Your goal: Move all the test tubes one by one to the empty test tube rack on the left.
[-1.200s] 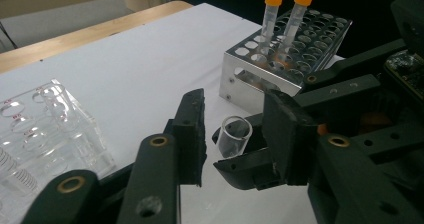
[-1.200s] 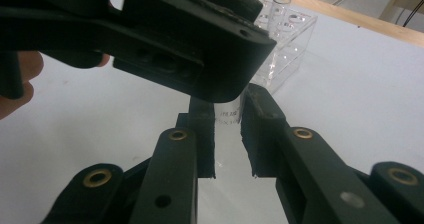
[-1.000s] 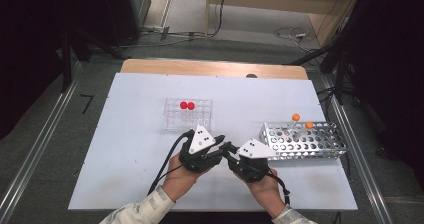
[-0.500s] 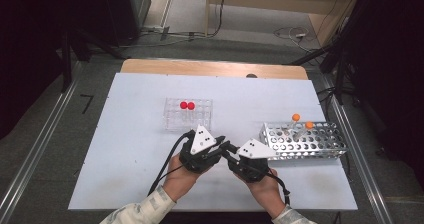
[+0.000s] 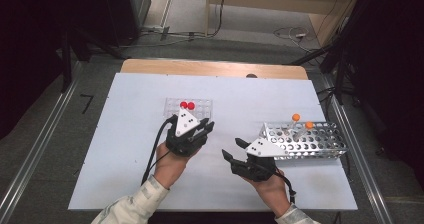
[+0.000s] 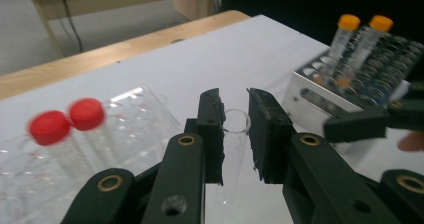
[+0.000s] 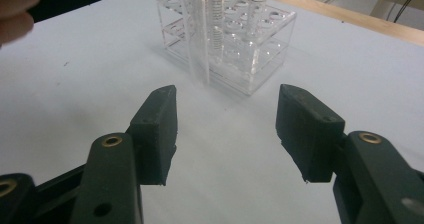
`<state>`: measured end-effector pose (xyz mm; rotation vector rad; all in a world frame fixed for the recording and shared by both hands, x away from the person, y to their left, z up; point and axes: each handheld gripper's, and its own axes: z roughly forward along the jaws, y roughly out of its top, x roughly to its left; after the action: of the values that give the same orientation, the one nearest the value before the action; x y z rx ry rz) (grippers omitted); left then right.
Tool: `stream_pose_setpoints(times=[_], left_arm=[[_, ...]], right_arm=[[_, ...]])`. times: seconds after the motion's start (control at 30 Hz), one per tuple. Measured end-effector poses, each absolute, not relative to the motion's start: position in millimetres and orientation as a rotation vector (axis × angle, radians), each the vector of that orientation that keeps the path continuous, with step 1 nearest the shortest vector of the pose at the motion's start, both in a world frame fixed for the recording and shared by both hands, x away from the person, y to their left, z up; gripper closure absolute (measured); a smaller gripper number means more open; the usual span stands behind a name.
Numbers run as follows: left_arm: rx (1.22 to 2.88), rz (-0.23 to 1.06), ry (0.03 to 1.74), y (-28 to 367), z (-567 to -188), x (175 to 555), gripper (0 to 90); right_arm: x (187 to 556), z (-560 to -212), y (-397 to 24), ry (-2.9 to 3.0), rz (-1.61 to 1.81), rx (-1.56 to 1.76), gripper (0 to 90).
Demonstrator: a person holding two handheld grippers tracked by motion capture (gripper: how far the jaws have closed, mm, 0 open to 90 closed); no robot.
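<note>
Our left claw (image 6: pixel 235 129) is clamped on an uncapped clear tube (image 6: pixel 233 149), held upright above the white worktop (image 5: pixel 125 134); the clear rack (image 6: pixel 125 119) with two red-capped tubes (image 6: pixel 67 121) stands just beyond it. Our right claw (image 7: pixel 226 129), jaws just spread wide and empty, sits beside it, the metal rack (image 5: pixel 307 139) at its far side

A white table (image 5: pixel 125 134) with a wooden far edge (image 5: pixel 210 68) stands on grey floor (image 5: pixel 190 14), darkness flanking it.
</note>
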<state>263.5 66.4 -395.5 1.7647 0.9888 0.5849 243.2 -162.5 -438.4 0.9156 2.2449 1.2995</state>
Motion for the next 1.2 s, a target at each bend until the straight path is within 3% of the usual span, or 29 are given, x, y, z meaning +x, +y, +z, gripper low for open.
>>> stream_pose_setpoints(times=[0.53, 1.2], left_arm=[[1.693, 0.709, 1.057, 81.7, -372.1, 301.8, 76.8], [1.714, 0.739, 1.107, 76.3, -387.0, 326.6, 76.7]], right_arm=[[245.1, -440.5, -169.0, 2.244, 1.286, 0.94, 40.7], [245.2, -440.5, -170.7, 2.244, 1.291, 0.943, 41.6]])
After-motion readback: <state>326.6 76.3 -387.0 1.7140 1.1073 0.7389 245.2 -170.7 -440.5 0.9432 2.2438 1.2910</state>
